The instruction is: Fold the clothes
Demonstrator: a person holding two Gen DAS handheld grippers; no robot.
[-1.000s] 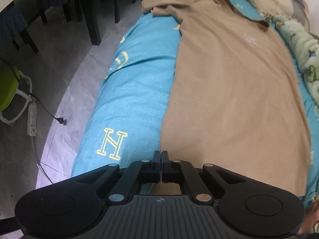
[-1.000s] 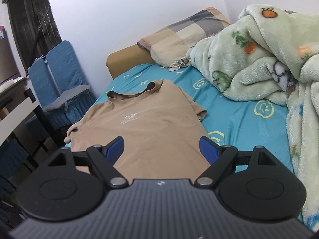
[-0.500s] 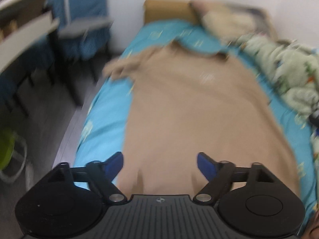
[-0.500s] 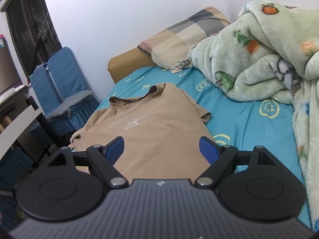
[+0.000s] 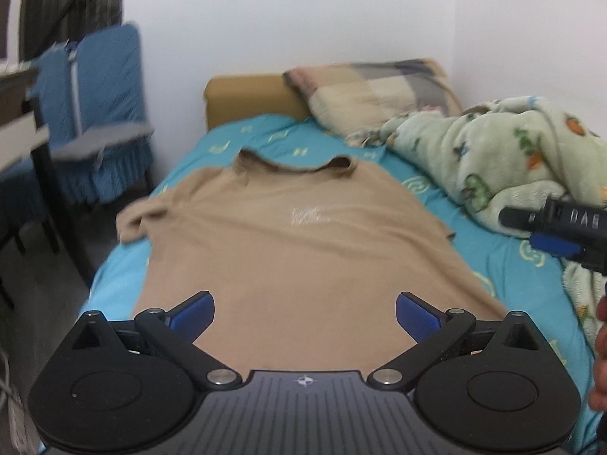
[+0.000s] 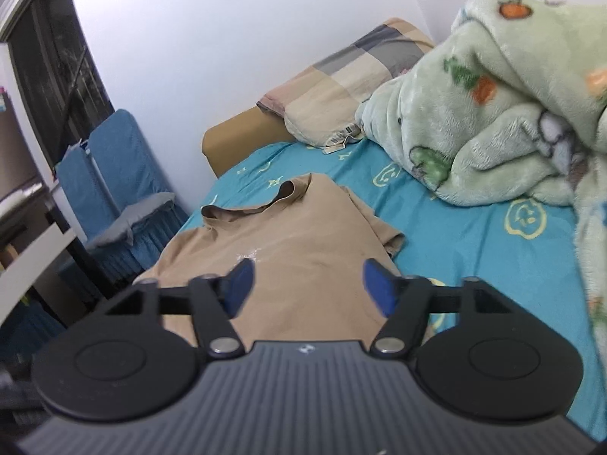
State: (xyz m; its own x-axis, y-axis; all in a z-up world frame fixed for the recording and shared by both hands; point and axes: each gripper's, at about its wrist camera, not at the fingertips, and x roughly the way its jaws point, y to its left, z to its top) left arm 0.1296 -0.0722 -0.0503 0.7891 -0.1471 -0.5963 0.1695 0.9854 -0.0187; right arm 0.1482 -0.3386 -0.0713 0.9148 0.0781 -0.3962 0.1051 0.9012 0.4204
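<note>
Between the spread blue pads of the left gripper (image 5: pixel 305 313), nearest the lens, lies the hem end of the tan T-shirt (image 5: pixel 303 250); the claw stands wide apart and holds nothing, with the cloth passing below it. From the right wrist view, the right gripper (image 6: pixel 305 288) is likewise parted and empty above the same shirt (image 6: pixel 303 261), its pads (image 6: pixel 379 290) framing the chest area with the faint white print just beyond the left pad.

Ahead of both claws the shirt lies face up and mostly flat on the turquoise bedsheet (image 5: pixel 125 265), collar away from the grippers. Left of the left gripper, one sleeve is bunched near the bed's edge; to the right of the right gripper the other sleeve lies creased, its cuff on the sheet.

Right of the left claw and ahead of it, the right gripper (image 5: pixel 557 227) shows at the frame's edge over the sheet. Farther right a green fleece blanket (image 6: pixel 493 121) is heaped, apart from the shirt. Beyond the collar a patchwork pillow (image 5: pixel 375 91) leans on the tan headboard (image 5: pixel 246 98). Far left, blue-covered chairs (image 5: pixel 98 113) stand beside the bed.
</note>
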